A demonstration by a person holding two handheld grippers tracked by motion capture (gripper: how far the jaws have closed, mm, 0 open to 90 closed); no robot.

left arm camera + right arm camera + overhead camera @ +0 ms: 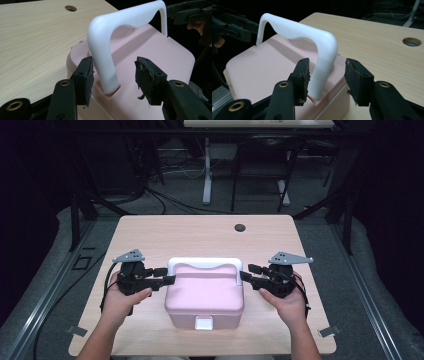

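A pink box with a white arched handle and a white front latch stands on the wooden table, near its front edge. My left gripper is at the box's left side. Its jaws straddle the handle's left leg, and a gap shows beside the far pad. On the opposite side, my right gripper stands open around the handle's right leg. The handle stands upright over the closed lid.
A round cable hole sits in the table's far right part. Bare tabletop lies behind the box and to both sides. Beyond the table stand desk legs and floor cables. Metal clips mark the front corners.
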